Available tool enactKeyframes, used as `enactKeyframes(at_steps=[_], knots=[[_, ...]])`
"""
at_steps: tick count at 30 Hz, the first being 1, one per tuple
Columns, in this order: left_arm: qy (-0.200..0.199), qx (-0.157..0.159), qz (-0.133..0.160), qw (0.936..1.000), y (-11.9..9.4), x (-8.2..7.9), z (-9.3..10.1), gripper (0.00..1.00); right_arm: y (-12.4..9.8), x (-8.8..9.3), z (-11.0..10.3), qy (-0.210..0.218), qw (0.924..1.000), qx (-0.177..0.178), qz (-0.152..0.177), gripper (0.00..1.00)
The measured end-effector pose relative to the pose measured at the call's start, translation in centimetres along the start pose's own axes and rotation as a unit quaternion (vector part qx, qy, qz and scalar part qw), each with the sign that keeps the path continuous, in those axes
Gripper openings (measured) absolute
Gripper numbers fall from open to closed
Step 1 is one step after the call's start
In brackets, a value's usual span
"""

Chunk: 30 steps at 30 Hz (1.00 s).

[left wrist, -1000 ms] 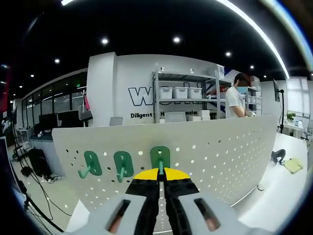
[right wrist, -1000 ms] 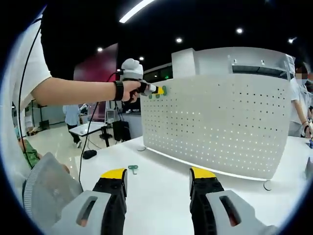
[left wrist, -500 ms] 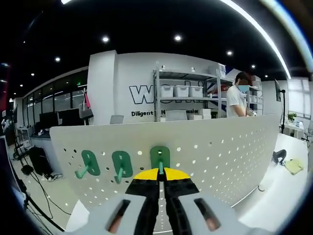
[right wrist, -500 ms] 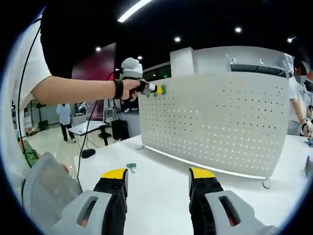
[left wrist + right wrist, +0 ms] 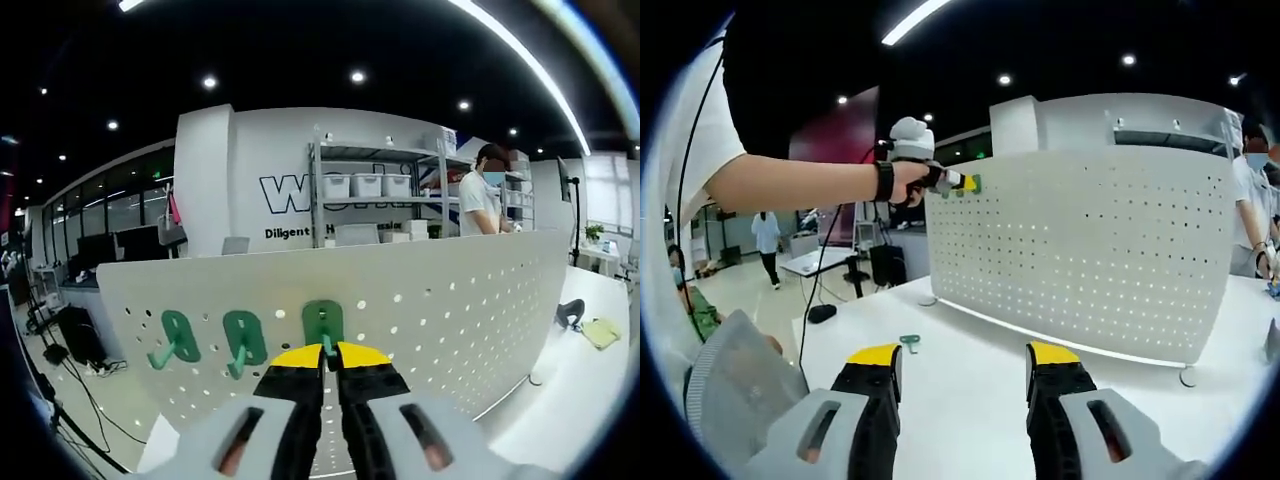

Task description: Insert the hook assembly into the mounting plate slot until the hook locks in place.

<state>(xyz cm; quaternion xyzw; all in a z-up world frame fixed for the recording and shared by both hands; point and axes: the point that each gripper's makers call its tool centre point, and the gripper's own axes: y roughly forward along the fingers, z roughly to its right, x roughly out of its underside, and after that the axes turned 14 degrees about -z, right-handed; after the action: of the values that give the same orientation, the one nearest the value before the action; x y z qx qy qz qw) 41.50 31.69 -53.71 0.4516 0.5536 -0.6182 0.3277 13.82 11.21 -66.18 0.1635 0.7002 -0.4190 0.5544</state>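
Green hook (image 5: 322, 325) sits against the white pegboard (image 5: 450, 300), pinched by the left claw (image 5: 323, 352), yellow tips together on its stem. Two more green hooks (image 5: 243, 337) hang on the board to its left. Right claw (image 5: 962, 356) hovers low over the white worktop (image 5: 970, 400), jaws apart, holding nothing; a spare green hook (image 5: 909, 342) lies on the worktop near the pegboard.

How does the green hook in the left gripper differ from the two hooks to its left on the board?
The held hook sits pinched between the shut left gripper, its prong hidden by the jaws; the two hung hooks stand free, prongs showing. All are green, on the pegboard.
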Motion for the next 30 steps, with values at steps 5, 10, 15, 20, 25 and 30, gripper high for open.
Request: enactKeyframes(at_steps=[5,10,15,20,25,30], knots=[[0.008,0.0,0.004,1.0,0.0,-0.1,0.3,0.09,-0.1,0.0,0.1,0.001,1.0,0.001,0.001,0.5],[0.017,0.001,0.004,0.9998,-0.1,-0.1,0.3,0.1,-0.2,0.0,0.1,0.001,1.0,0.003,0.001,0.5],[0.027,0.011,0.005,0.9996,-0.6,0.3,0.9,0.14,-0.1,-0.1,-0.3,-0.002,1.0,-0.002,-0.001,0.5],[0.035,0.015,0.002,0.9993,-1.3,0.8,0.9,0.18,-0.1,-0.4,-0.8,-0.01,0.9999,-0.006,-0.003,0.5],[0.031,0.019,0.001,0.9993,-2.0,1.4,0.6,0.19,-0.1,-0.3,-1.5,-0.016,0.9998,-0.013,-0.006,0.5],[0.031,0.024,-0.001,0.9992,-2.8,2.1,0.4,0.2,-0.1,-0.3,-2.3,-0.02,0.9996,-0.018,-0.008,0.5]])
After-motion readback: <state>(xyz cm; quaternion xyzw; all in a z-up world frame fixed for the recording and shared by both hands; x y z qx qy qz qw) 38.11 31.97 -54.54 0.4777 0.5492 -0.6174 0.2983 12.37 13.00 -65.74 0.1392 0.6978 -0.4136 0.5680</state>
